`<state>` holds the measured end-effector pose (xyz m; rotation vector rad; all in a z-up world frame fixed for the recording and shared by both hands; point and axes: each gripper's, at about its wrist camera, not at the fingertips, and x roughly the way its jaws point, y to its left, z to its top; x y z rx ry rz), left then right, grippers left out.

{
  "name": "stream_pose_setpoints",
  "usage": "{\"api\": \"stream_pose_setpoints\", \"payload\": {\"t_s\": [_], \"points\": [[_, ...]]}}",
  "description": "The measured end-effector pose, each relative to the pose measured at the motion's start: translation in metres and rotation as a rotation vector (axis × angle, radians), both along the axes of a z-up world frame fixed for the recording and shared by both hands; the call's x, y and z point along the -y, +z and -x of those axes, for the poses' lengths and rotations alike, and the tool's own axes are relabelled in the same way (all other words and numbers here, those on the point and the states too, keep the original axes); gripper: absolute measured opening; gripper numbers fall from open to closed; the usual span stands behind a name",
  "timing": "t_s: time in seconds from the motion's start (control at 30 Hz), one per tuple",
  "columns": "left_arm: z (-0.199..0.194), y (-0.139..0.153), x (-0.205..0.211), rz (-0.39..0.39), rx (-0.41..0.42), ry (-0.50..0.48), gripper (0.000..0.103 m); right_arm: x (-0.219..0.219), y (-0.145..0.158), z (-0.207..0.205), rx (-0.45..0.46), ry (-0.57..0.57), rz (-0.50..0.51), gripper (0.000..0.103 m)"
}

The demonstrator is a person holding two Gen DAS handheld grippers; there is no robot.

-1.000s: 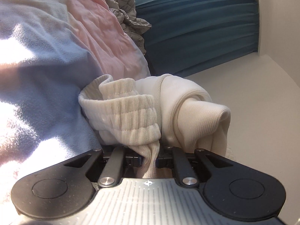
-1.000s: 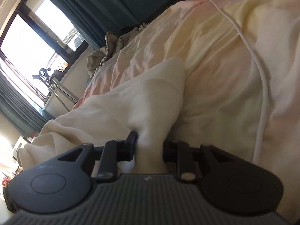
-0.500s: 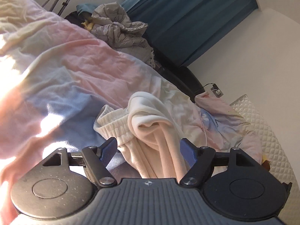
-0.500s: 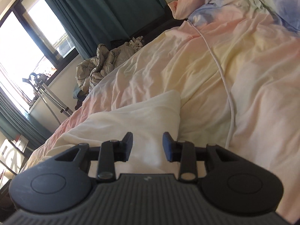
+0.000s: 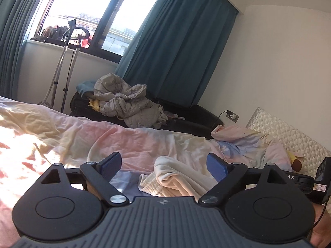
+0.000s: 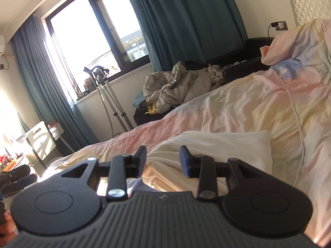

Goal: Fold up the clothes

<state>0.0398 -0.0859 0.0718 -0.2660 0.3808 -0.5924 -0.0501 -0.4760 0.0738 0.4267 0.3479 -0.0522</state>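
A cream garment (image 5: 175,180) with a ribbed cuff lies bunched on the pastel bedspread (image 5: 128,142), just beyond my left gripper (image 5: 164,162), which is open wide and empty above it. In the right wrist view the same cream garment (image 6: 217,150) lies folded flat on the bedspread (image 6: 258,107). My right gripper (image 6: 162,157) is open and empty, raised just above the garment's near edge.
A grey quilted jacket (image 5: 124,103) is heaped on a dark sofa (image 5: 192,122) beyond the bed. A white cable (image 6: 298,124) runs across the bedspread. Teal curtains (image 5: 180,51), a window, a metal stand (image 5: 62,66) and a quilted headboard (image 5: 289,138) surround the bed.
Both grippers opened, let go of the cream garment and lifted away. The garment now rests on the bed and both views have tilted up to the room.
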Motion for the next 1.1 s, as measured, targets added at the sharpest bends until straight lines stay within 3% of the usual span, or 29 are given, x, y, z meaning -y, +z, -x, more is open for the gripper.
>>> {"api": "stream_pose_setpoints", "payload": {"t_s": [0.23, 0.47, 0.67, 0.9, 1.1], "points": [[0.041, 0.018, -0.058, -0.104, 0.077, 0.138, 0.098, -0.084, 0.029, 0.006, 0.067, 0.117, 0.085, 0.037], [0.054, 0.013, -0.089, -0.193, 0.101, 0.286, 0.101, -0.151, 0.028, -0.007, 0.123, 0.192, 0.164, 0.037], [0.045, -0.003, -0.105, -0.238, 0.093, 0.374, 0.102, -0.187, 0.01, -0.026, 0.153, 0.241, 0.185, 0.037], [0.026, -0.034, -0.104, -0.316, 0.09, 0.411, 0.103, -0.212, -0.028, -0.048, 0.154, 0.277, 0.208, 0.039], [0.012, -0.059, -0.099, -0.358, 0.07, 0.416, 0.103, -0.224, -0.068, -0.062, 0.099, 0.282, 0.243, 0.041]]}}
